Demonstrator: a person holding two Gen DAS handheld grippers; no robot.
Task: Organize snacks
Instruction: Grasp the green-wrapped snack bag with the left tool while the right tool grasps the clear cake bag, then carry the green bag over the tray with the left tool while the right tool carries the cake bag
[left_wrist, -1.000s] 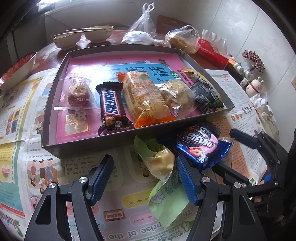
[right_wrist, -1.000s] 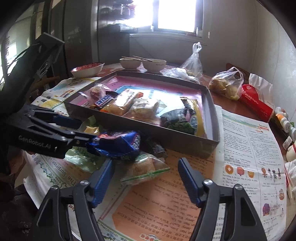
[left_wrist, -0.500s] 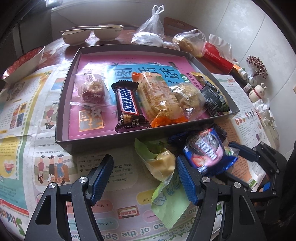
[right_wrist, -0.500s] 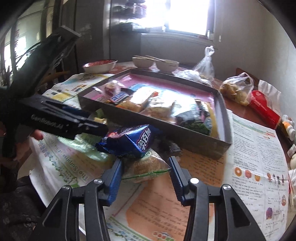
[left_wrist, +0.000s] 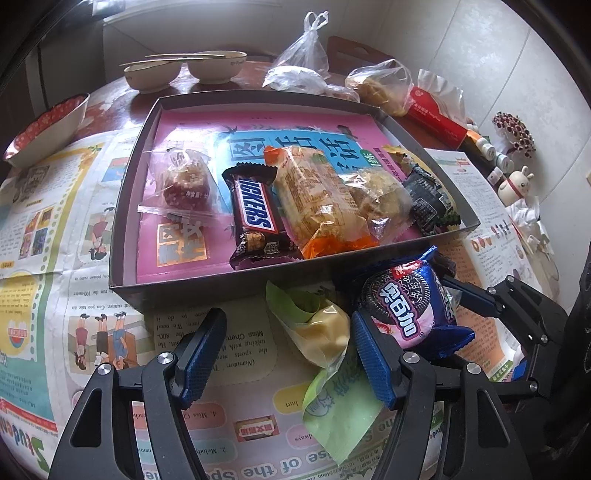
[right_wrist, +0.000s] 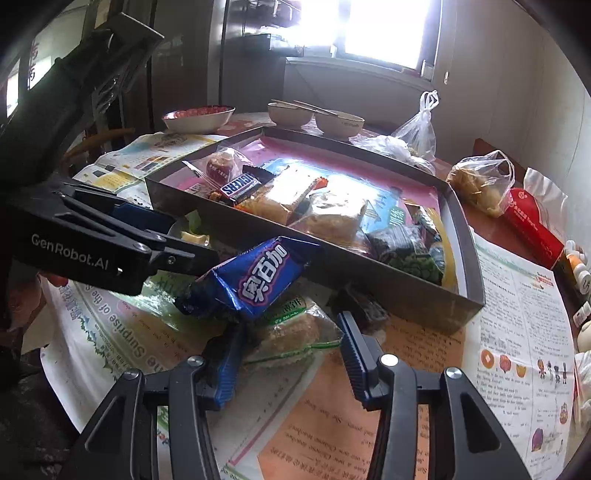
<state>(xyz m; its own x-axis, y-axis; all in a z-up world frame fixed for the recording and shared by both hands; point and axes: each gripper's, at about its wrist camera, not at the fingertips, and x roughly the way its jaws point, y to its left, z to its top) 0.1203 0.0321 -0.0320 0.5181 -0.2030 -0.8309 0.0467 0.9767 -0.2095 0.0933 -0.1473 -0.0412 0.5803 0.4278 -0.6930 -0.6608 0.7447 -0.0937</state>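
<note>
The right hand-held gripper (right_wrist: 290, 343) has its jaws pressed on a clear-wrapped cake (right_wrist: 291, 332) on the desk, before the tray (right_wrist: 399, 291). The left hand-held gripper (left_wrist: 284, 350) gapes wide, a yellow snack (left_wrist: 325, 332) between its jaws, held by neither.

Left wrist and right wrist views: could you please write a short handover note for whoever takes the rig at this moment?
Left tongs: open, straddling the yellow cake pack, not gripping it.
Right tongs: closed on the green-print pastry pack, which is still down on the newspaper.
Done: Snickers and several other snacks lie in the tray.
Left: the pastry pack, the yellow cake pack, the blue Oreo pack lying on top of the pastry pack, and a small dark packet by the tray wall are all still outside.
</note>
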